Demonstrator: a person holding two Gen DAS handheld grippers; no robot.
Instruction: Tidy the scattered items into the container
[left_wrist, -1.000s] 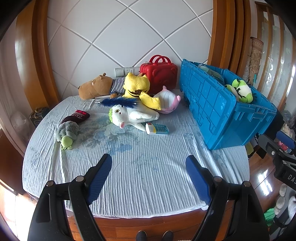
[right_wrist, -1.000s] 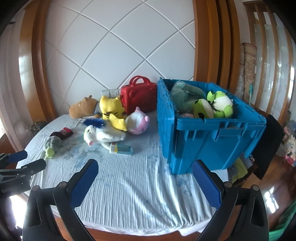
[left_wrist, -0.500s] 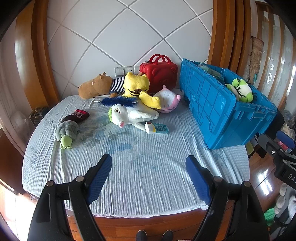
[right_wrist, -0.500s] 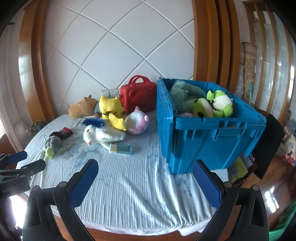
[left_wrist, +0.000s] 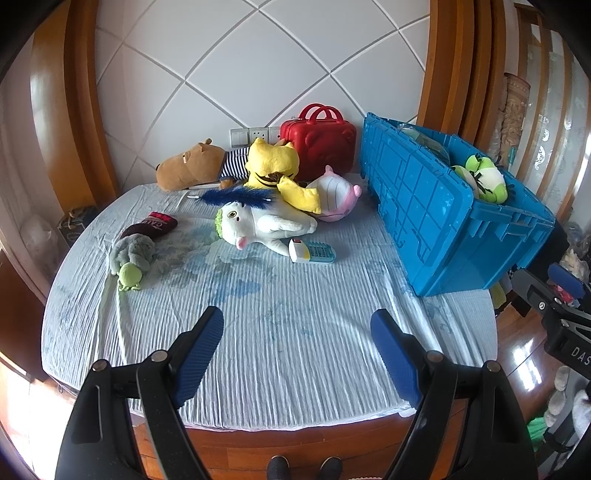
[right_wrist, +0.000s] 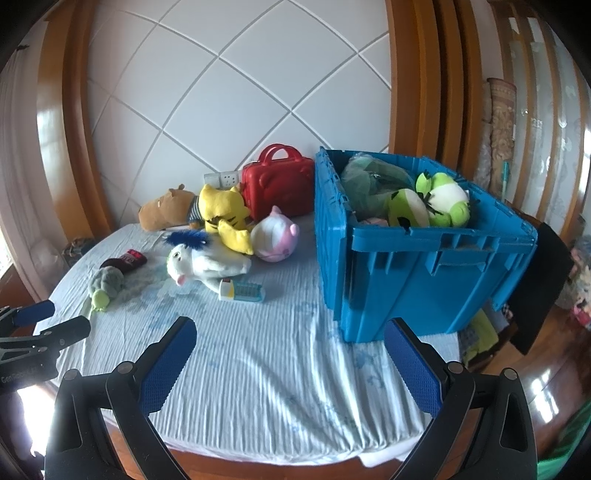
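The left gripper hangs above the near edge of the pale blue ribbed bedspread, its blue-padded fingers spread wide with nothing between them. The right gripper is likewise wide apart and empty, touching nothing. The big blue plastic crate stands on the right of the cloth with a green frog plush inside. Left of it lie a white plush horse with blue mane, a yellow tiger plush and a small grey-green turtle plush, well apart from both grippers.
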